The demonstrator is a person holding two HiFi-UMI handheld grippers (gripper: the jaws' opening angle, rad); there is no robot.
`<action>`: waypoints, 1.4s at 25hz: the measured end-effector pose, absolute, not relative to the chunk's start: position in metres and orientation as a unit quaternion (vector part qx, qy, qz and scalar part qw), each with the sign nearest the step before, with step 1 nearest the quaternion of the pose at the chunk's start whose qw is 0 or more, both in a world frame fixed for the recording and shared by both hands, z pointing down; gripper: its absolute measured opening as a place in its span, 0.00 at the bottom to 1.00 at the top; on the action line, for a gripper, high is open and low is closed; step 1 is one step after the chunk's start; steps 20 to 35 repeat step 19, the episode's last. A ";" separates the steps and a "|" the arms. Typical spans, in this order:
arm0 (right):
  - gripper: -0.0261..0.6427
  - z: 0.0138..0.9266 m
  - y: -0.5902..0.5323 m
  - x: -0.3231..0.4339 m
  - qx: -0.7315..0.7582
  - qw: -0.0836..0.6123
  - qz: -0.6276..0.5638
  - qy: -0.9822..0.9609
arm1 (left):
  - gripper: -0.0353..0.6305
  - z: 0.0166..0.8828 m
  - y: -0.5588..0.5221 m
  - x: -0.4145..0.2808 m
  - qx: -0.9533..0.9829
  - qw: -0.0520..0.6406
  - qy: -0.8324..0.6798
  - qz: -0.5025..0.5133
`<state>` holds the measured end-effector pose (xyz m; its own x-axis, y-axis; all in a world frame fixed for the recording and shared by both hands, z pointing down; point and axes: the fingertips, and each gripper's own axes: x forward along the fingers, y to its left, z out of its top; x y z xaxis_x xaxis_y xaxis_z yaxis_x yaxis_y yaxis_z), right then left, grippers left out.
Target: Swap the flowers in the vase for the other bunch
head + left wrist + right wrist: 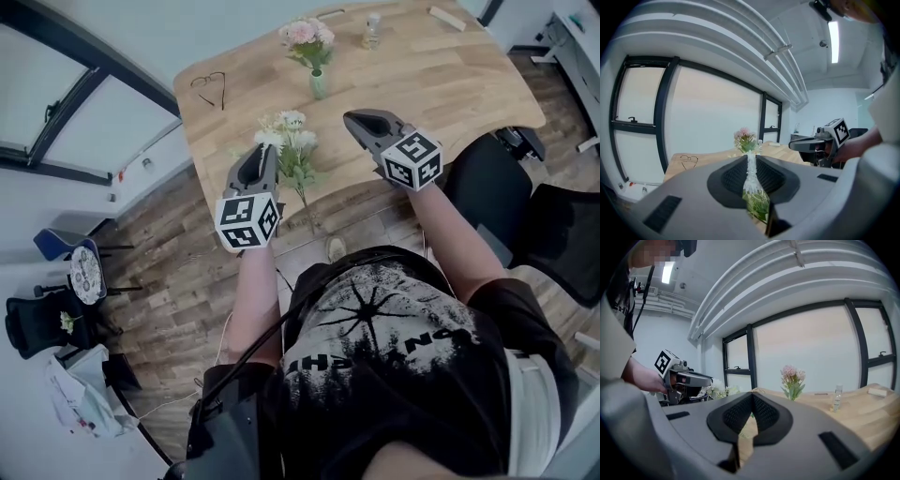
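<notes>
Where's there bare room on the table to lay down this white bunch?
The widest bare wood is the table's right half, right of the vase and bottle. A narrower strip lies between the wire heart and the vase. The near edge around the white bunch is crowded.

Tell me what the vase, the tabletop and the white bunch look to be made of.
The vase is probably glass: pale green, slightly translucent, with a smooth sheen. The tabletop looks like light wood or wood veneer in a matt finish, with faint grain streaks running along it. The white bunch may be artificial, fabric or plastic, as its blooms look stiff and uniform, but the pictures cannot settle that.
</notes>
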<state>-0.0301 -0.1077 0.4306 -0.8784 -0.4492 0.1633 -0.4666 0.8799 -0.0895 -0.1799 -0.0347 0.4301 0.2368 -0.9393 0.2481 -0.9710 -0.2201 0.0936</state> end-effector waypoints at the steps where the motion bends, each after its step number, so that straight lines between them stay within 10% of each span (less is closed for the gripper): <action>1: 0.07 0.431 -0.105 -0.029 0.233 0.070 0.063 -0.968 | 0.15 0.430 -0.031 -0.176 0.776 0.116 -0.616 0.068; 35: 0.07 0.430 -0.084 -0.023 0.188 0.074 0.052 -0.978 | 0.15 0.429 0.008 -0.165 0.741 0.117 -0.658 0.065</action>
